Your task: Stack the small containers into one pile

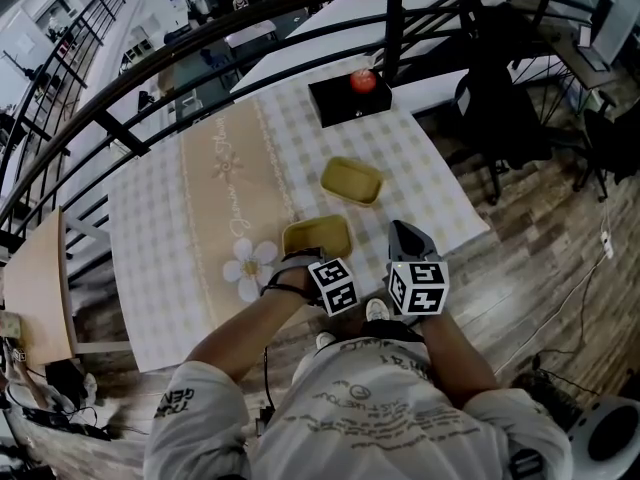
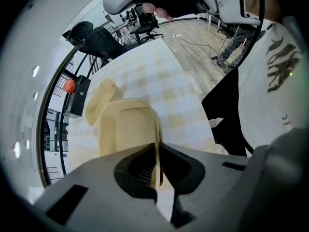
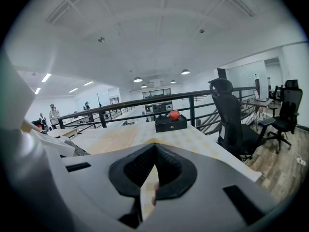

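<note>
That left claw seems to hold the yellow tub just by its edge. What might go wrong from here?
The left claw pinches only the thin rim of the near tub, so it could tilt or slip out when lifted. The far tub lies loose on the cloth; a crooked landing might shove it instead of nesting. The right claw is shut and empty, steadying neither.

Black box (image 1: 345,103) at checked cloth's (image 1: 160,218) far edge, red ball (image 1: 363,80) on top. Railing (image 1: 130,96) behind, chair (image 1: 500,108) right.
</note>
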The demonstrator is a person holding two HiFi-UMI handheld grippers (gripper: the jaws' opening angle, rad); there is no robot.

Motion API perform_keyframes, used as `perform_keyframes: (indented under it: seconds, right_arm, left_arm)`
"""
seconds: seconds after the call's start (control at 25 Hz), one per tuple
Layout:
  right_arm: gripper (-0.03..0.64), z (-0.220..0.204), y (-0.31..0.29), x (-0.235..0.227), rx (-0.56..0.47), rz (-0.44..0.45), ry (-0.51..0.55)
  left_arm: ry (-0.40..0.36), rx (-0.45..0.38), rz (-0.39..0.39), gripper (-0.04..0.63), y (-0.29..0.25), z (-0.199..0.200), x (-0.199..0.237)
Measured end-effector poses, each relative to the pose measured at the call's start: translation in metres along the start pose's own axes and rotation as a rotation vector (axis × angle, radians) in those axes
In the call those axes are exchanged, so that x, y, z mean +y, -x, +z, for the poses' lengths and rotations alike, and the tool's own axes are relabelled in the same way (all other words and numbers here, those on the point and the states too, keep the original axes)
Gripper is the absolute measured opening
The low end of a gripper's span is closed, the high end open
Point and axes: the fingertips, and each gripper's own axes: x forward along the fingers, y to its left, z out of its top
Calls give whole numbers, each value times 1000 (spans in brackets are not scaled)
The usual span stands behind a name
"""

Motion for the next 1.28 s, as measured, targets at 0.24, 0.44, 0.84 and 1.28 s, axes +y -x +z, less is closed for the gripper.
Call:
perform_keyframes:
  seconds: [0.24,0.44,0.84,1.28]
  right_arm:
    - [-8,-1,1,-3,3,-2,6]
    - [-8,-1,3,-7,2,-5,7]
    - [-8,3,3,-12,1,-12,4]
    - [-8,0,2,-15,4,-18,-4]
  left_arm:
    - [7,11,-16,25,-6,-1,-1]
    - [-8,33,-22,25,-13,-3,-4]
    - [-33,132,-52,25,-13,-10,-4]
    - [-78,178,-66,25,-16,-13,-6]
